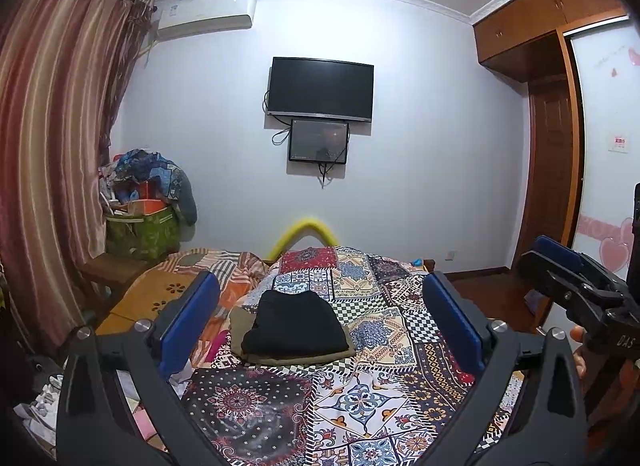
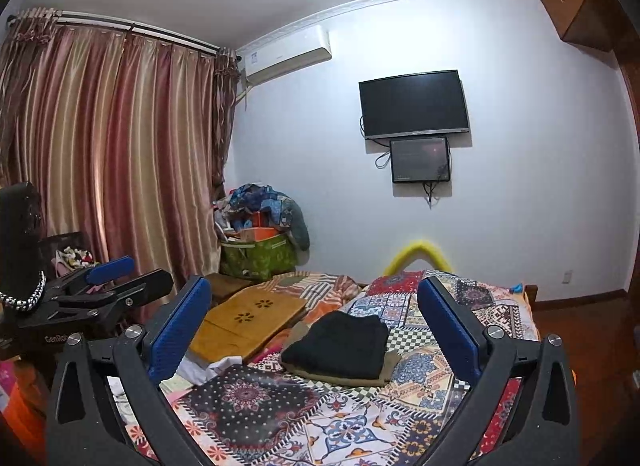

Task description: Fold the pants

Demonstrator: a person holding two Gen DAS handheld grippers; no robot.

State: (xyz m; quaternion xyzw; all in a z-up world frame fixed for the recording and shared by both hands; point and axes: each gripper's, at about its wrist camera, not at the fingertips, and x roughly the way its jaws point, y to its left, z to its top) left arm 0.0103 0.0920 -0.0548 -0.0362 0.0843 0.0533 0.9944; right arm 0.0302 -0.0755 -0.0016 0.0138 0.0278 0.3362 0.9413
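Folded black pants (image 1: 296,324) lie on top of a folded olive-brown garment (image 1: 240,320) on the patchwork bedspread (image 1: 360,394). The same stack shows in the right wrist view, black pants (image 2: 340,342) over the olive garment (image 2: 390,364). My left gripper (image 1: 320,318) is open and empty, held above the bed with the stack between its blue pads. My right gripper (image 2: 314,324) is open and empty, raised above the bed short of the stack. The right gripper also shows at the right edge of the left wrist view (image 1: 560,270). The left gripper shows at the left of the right wrist view (image 2: 120,274).
A wooden board (image 2: 248,318) lies on the bed left of the stack. A green bag piled with clothes (image 1: 140,234) stands in the corner by the striped curtain (image 1: 52,145). A TV (image 1: 320,89) hangs on the far wall. A wardrobe (image 1: 552,169) stands at right.
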